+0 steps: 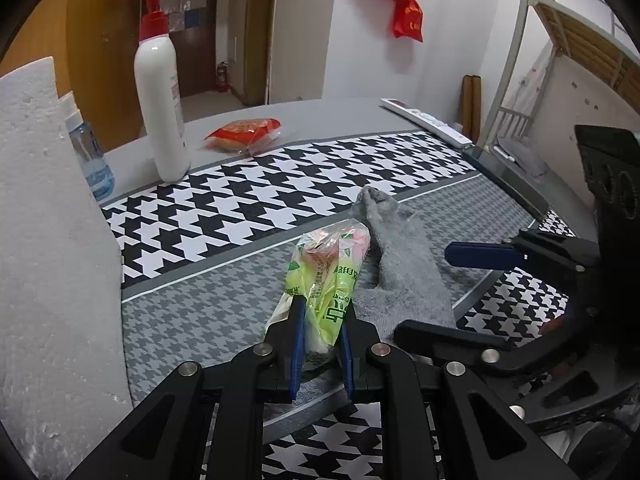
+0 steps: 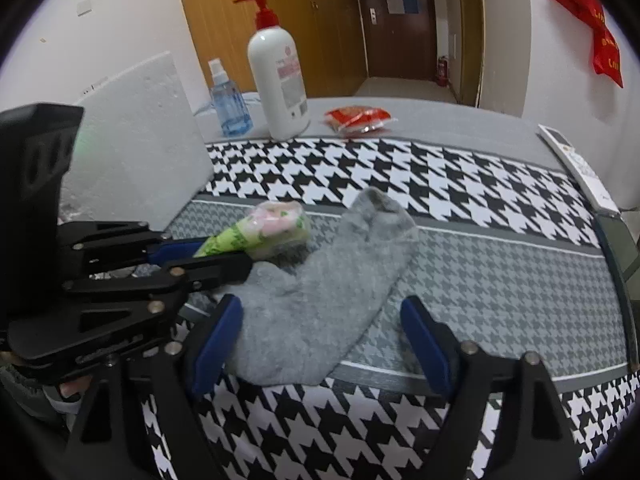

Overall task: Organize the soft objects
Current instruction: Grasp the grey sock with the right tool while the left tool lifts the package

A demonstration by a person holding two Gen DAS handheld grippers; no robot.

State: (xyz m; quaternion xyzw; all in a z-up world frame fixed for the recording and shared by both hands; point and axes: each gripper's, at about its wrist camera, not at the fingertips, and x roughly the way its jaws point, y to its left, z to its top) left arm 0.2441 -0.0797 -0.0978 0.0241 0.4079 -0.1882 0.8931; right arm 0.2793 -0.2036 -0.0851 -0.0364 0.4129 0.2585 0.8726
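limp grey sock (image 2: 320, 296) beside green packet (image 1: 324, 280)

One sock (image 2: 332, 292), one green tissue pack (image 1: 324, 280), one red packet (image 2: 357, 118), one pump bottle (image 2: 280, 80), one spray bottle (image 2: 229, 100), one remote (image 2: 576, 168), one foam block (image 2: 136, 152), two grippers.

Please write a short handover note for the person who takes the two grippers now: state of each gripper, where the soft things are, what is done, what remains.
Left gripper: shut on the green plastic packet, held low over the mat.
Right gripper: open, its jaws astride the near end of the grey sock, pads not pressing.
The sock lies flat on the houndstooth mat, right beside the packet.
A red snack packet lies at the far side, near the pump bottle.
Done: packet gripped. Left: probably grip the sock, then put both away; the destination is not visible.
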